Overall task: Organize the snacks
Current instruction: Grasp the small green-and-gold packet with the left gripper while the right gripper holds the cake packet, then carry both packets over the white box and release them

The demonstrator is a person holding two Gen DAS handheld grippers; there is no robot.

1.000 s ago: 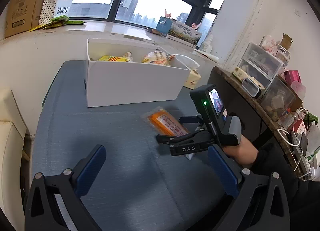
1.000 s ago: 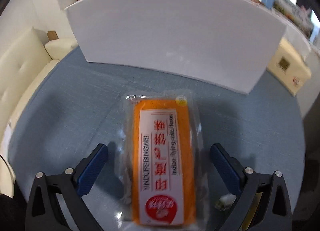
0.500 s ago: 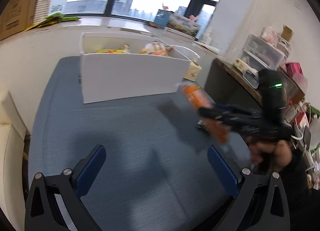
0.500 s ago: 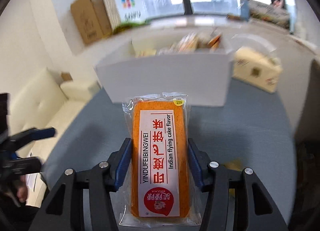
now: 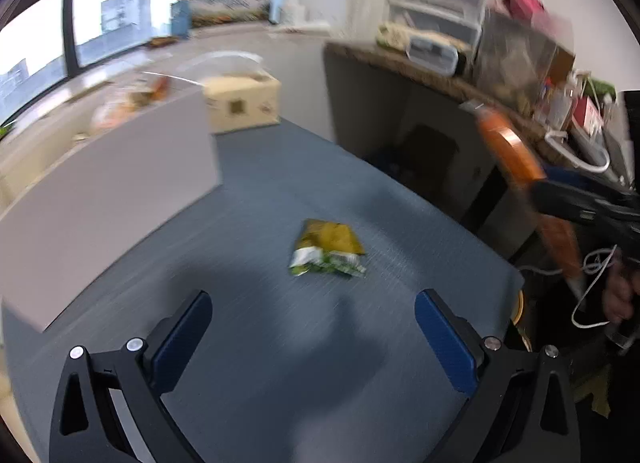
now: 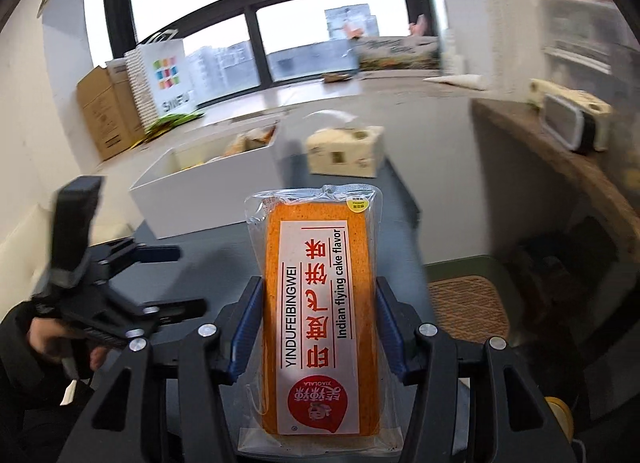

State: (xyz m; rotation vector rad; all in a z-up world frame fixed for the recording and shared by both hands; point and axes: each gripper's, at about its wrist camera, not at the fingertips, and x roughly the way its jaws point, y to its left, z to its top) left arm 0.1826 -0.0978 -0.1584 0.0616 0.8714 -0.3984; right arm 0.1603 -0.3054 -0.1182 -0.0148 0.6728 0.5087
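Note:
My right gripper is shut on an orange cake packet and holds it up off the table, to the right of the white box. The packet also shows in the left wrist view, far right, held in the air. My left gripper is open and empty above the blue-grey table. A small green and yellow snack packet lies flat on the table just ahead of it. The white box stands at the left with snacks inside.
A cream tissue box stands behind the white box's right end. A dark counter with plastic drawers and clutter runs along the right. Cardboard boxes and a white bag stand on the windowsill. The table's right edge drops off near a woven stool.
My right gripper closed on the orange cake packet and lifted it off the table, up and to the right. My left gripper swung right, bringing the green snack packet into view.

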